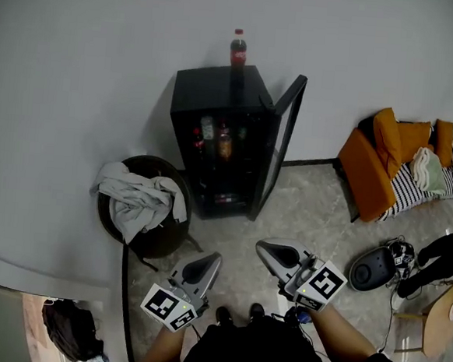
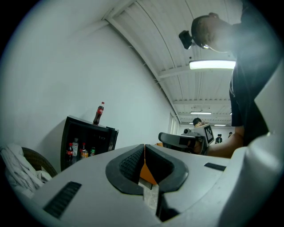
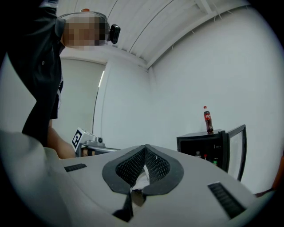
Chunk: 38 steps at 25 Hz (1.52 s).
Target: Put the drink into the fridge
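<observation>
A cola bottle (image 1: 238, 48) with a red cap stands upright on top of the black mini fridge (image 1: 218, 86). The fridge door (image 1: 284, 138) hangs open to the right, and several drinks stand on the shelves inside. My left gripper (image 1: 211, 259) and right gripper (image 1: 265, 248) hover low over the floor in front of the fridge, both shut and empty. The left gripper view shows its closed jaws (image 2: 144, 148) with the bottle (image 2: 98, 113) far off to the left. In the right gripper view, the closed jaws (image 3: 145, 150) point left of the bottle (image 3: 207, 119).
A dark round basket (image 1: 159, 245) with grey cloth stands left of the fridge. An orange chair (image 1: 367, 176) with clothes is at the right wall. A black round device (image 1: 374, 268), a person's leg (image 1: 443, 252) and a wooden stool (image 1: 440, 322) crowd the right floor.
</observation>
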Each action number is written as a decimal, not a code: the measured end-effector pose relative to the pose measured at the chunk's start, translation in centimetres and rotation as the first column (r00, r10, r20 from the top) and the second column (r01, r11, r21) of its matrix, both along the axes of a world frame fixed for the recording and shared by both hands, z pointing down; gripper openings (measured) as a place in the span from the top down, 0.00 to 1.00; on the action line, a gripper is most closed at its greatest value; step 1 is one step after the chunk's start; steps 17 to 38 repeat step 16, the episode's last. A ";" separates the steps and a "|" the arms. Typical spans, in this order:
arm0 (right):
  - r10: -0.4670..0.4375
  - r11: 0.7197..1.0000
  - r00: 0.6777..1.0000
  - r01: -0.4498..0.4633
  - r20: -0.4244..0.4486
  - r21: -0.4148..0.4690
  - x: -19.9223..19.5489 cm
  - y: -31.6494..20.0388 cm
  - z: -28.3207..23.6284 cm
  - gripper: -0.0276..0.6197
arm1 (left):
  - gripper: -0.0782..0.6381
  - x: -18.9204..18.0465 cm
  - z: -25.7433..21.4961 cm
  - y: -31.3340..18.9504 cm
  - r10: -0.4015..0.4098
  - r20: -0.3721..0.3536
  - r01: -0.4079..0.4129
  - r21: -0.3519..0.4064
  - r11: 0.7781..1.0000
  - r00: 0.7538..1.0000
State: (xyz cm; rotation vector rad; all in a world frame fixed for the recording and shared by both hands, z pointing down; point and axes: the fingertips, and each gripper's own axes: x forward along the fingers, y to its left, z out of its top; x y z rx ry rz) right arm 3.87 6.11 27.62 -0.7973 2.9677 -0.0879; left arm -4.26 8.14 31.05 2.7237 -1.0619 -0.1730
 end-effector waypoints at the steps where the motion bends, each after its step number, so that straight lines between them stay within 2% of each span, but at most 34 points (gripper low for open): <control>1: -0.014 1.000 1.000 0.014 -0.008 0.015 0.2 -0.1 -0.4 0.92 | 0.88 0.3 -0.5 -0.2 0.008 -0.006 -0.008 0.008 1.000 1.000; 5: -0.045 0.998 0.996 0.047 -0.077 0.030 0.8 1.0 -0.1 0.92 | 0.88 1.9 -0.7 0.8 0.052 -0.005 -0.051 0.011 0.999 0.999; 9: -0.065 0.997 0.992 0.068 -0.109 0.023 1.1 1.3 0.1 0.92 | 0.88 2.6 -1.0 1.1 0.074 0.005 -0.074 0.006 0.997 0.997; 16: -0.063 0.996 0.998 0.065 -0.032 0.059 1.9 1.2 -0.9 0.92 | 0.88 3.1 -0.8 1.7 0.081 0.009 -0.081 0.001 0.997 0.997; 38: -0.063 0.996 0.998 0.065 -0.032 0.059 1.9 1.2 -0.9 0.92 | 0.88 3.1 -0.8 1.7 0.081 0.009 -0.081 0.001 0.997 0.997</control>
